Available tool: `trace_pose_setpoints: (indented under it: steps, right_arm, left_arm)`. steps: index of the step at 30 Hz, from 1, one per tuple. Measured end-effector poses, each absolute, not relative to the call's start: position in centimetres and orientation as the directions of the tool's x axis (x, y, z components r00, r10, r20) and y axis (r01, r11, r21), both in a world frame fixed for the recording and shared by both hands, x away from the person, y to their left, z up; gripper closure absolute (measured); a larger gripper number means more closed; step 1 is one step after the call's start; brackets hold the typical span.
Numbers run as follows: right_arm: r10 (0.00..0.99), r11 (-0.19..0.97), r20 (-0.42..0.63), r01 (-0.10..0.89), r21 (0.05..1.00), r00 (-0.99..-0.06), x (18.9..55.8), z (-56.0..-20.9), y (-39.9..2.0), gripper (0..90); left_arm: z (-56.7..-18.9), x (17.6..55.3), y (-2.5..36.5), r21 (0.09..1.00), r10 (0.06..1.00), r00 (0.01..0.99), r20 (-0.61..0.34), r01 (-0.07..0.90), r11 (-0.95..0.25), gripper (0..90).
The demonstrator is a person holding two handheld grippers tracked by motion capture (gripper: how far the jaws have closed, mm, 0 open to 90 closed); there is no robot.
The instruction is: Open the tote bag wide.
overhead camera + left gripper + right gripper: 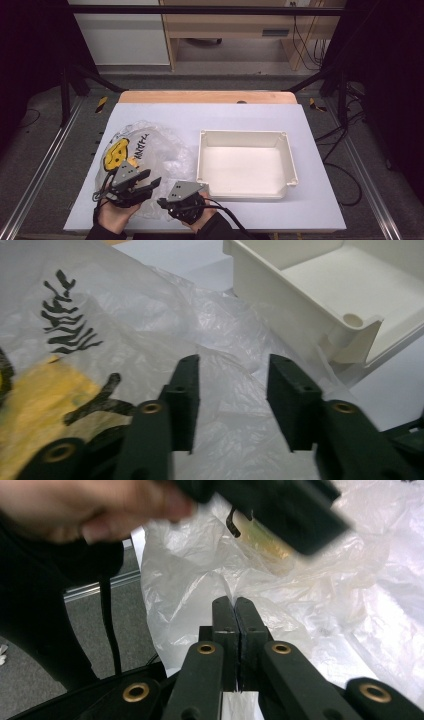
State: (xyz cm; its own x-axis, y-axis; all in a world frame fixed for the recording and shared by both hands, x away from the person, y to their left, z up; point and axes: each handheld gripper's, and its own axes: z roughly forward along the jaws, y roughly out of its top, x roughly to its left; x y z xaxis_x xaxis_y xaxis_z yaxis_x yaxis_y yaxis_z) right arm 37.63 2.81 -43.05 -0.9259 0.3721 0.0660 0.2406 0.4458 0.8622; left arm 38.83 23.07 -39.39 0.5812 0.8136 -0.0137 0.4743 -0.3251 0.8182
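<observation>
A crumpled clear plastic bag (155,150) with a yellow and black print lies on the left part of the table. My left gripper (151,183) hovers over the bag's near edge; in the left gripper view its jaws (232,362) stand open above the film (150,315), with nothing between them. My right gripper (161,202) sits just to the right, at the bag's near corner. In the right gripper view its jaws (235,602) are pressed together with a fold of the bag (200,560) pinched between them.
An empty white plastic tray (245,133) stands to the right of the bag, its near corner close to the left gripper (310,300). A pale mat (225,115) covers the table. The other hand (75,510) and its gripper (280,505) show blurred in the right gripper view.
</observation>
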Motion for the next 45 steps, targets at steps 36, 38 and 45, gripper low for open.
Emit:
trace_pose_setpoints:
  steps: [36, 38, 45]
  right_arm:
    - [0.438, 0.403, 0.092, 0.287, 0.869, -0.894, 38.5, -43.1, 2.4, 59.2]
    - [0.445, 0.388, 0.097, 0.289, 0.875, -0.89, 38.6, -42.8, 2.1, 56.2]
    - [0.462, 0.343, 0.12, 0.301, 0.89, -0.879, 39.2, -41.7, 1.0, 50.2]
  left_arm:
    - [-39.4, 40.2, 26.7, 0.836, 0.909, 0.397, 0.128, 0.45, -0.314, 66.9]
    - [-39.3, 40.1, 26.9, 0.842, 0.904, 0.413, 0.109, 0.445, -0.305, 71.4]
    - [-39.4, 40.1, 27.3, 0.847, 0.901, 0.426, 0.088, 0.443, -0.292, 89.8]
